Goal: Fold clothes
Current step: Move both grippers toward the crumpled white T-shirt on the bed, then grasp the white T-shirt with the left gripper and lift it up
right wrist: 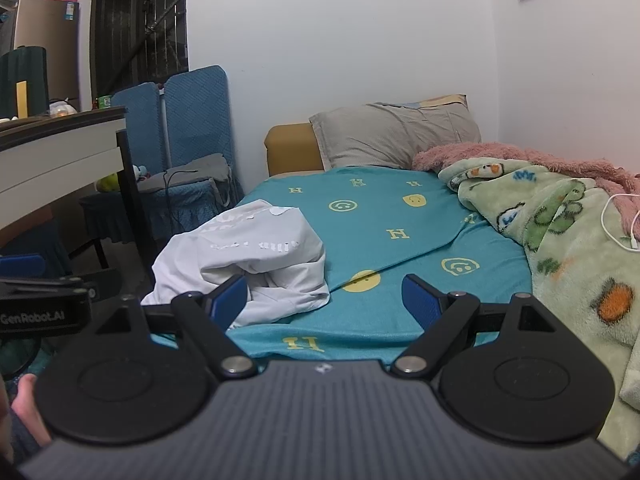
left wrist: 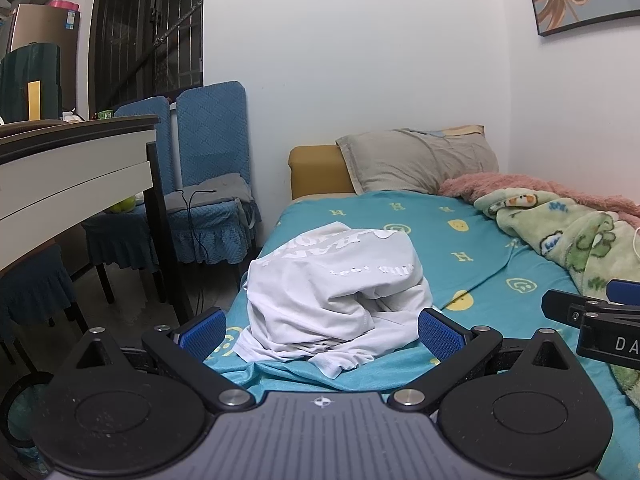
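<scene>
shirt (left wrist: 336, 292), one, crumpled on bed (left wrist: 460, 256)

Even, soft indoor light fills both views — no glare, only faint shadows under the crumpled white cotton shirt (left wrist: 336, 292). Fisheye distortion bows the walls and the white-edged table (left wrist: 76, 160); near corners blur slightly.

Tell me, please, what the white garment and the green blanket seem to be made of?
White garment: probably thin cotton knit, matte, with soft creases and raised white print. Green blanket: looks like plush fleece, its surface fuzzy and napped. Neither fibre can be confirmed by sight.
</scene>
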The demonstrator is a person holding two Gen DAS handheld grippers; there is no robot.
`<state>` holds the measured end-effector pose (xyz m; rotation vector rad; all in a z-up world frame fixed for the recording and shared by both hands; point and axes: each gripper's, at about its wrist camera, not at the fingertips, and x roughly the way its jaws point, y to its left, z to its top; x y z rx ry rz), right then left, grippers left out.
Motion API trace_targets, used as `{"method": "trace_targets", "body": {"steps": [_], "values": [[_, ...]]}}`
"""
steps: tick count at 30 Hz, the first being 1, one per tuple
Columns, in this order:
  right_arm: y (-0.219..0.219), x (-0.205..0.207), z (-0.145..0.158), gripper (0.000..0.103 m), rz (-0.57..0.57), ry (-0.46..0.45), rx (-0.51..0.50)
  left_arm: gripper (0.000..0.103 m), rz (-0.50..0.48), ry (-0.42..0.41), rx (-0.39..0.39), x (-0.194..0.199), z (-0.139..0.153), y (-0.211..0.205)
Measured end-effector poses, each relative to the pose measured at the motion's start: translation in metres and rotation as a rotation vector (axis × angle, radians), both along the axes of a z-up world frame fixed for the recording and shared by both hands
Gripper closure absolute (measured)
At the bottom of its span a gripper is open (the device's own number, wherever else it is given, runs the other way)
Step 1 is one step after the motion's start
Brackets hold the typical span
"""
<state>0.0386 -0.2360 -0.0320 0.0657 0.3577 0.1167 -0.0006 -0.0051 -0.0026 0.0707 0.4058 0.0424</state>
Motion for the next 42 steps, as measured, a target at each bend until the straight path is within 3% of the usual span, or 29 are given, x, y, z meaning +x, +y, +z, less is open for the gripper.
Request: {"method": "trace_targets", "body": {"steps": [17, 21, 25, 28, 30, 38, 40, 42], "values": [[-0.011, 0.014, 0.009, 0.017, -0.041, -0.007, 0.041, 0.0, -0.028, 0.053, 0.028, 0.011, -0.007, -0.006], [-0.022, 0.033, 0.019, 0.017, -0.077, -0.019, 0.078, 0.0, -0.059, 0.093, 0.047, 0.03, -0.012, -0.013], [-0.032, 0.052, 0.029, 0.017, -0.113, -0.03, 0.114, 0.0, -0.077, 0.217, 0.085, 0.077, -0.03, -0.021], [-0.04, 0.067, 0.036, 0.017, -0.139, -0.039, 0.141, 0.007, -0.051, 0.33, 0.094, 0.121, -0.056, -0.022], [-0.045, 0.076, 0.041, 0.017, -0.157, -0.045, 0.159, 0.012, -0.052, 0.363, 0.102, 0.146, -0.072, -0.025], [-0.058, 0.107, -0.011, 0.017, -0.231, 0.042, 0.176, 0.019, -0.091, 0.313, 0.131, 0.22, -0.119, -0.04], [-0.059, 0.117, -0.018, 0.017, -0.23, 0.044, 0.18, 0.03, -0.088, 0.339, 0.135, 0.234, -0.133, -0.04], [-0.058, 0.127, -0.027, 0.017, -0.231, 0.052, 0.165, 0.057, -0.072, 0.338, 0.151, 0.243, -0.14, -0.037]]}}
